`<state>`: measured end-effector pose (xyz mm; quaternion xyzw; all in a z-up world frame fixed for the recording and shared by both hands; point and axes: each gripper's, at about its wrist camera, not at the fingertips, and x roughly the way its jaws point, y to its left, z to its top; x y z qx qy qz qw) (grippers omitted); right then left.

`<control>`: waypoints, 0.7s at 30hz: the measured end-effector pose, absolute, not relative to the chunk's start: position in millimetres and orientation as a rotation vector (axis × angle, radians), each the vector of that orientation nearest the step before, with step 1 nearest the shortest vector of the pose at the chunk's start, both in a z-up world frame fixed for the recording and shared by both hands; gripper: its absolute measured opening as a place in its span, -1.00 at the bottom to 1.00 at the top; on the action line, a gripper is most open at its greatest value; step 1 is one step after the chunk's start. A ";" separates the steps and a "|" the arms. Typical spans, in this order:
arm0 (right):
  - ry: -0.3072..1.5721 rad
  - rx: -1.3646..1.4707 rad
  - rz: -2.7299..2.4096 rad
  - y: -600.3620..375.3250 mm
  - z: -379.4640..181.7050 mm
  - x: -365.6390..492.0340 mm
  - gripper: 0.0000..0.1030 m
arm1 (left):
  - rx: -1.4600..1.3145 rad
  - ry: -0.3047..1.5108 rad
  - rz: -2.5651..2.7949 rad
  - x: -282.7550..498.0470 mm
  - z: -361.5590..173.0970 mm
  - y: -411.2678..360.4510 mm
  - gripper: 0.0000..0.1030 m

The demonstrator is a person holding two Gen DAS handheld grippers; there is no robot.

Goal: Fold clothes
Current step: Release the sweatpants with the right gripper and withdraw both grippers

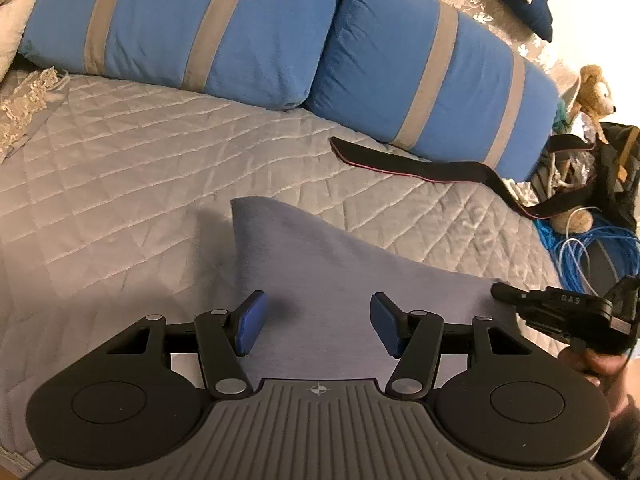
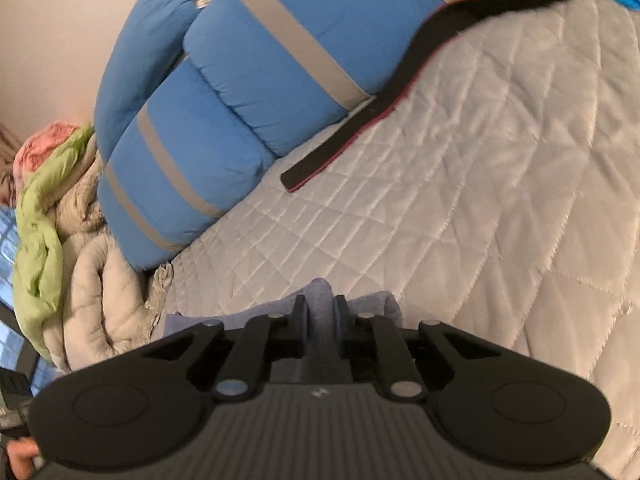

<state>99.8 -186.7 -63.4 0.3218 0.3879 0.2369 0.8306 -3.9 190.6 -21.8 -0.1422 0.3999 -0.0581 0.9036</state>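
The right gripper pinches an edge of the grey-blue cloth, which lies on the quilted bed; the left gripper hovers over it, jaws spread and empty. A fold seems under way: the lifted edge likely needs carrying across. Beyond, a black strap lies by the blue pillows, apart from the cloth.

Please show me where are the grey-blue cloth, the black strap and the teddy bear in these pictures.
grey-blue cloth point(image 1: 320, 272): left wrist view, on its flat middle part.
black strap point(image 1: 400, 162): left wrist view, on the stretch lying on the quilt beside the blue pillow.
teddy bear point(image 1: 596, 92): left wrist view, on its head.
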 end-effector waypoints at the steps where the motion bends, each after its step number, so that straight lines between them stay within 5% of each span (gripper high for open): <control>1: 0.826 0.697 0.498 -187.7 -65.4 99.9 -0.75 | -0.293 0.824 -0.117 -3.8 -22.0 191.1 0.07; 8: 0.834 0.727 0.467 -192.8 -69.5 97.1 -0.72 | -0.194 0.750 -0.046 -1.4 -21.0 193.2 0.07; 9: 0.832 0.716 0.464 -193.7 -68.7 96.0 -0.63 | -0.164 0.737 -0.033 -0.5 -21.4 192.3 0.07; 10: 0.823 0.699 0.456 -193.6 -67.1 94.6 -0.33 | -0.134 0.725 -0.020 0.4 -21.8 191.4 0.07; 13: 0.767 0.629 0.428 -191.2 -59.6 87.3 -0.07 | -0.066 0.697 0.006 2.9 -24.6 187.9 0.07; 21: 0.443 0.259 0.504 -156.5 -28.6 45.9 -0.08 | 0.041 0.646 -0.096 20.4 -40.9 169.3 0.05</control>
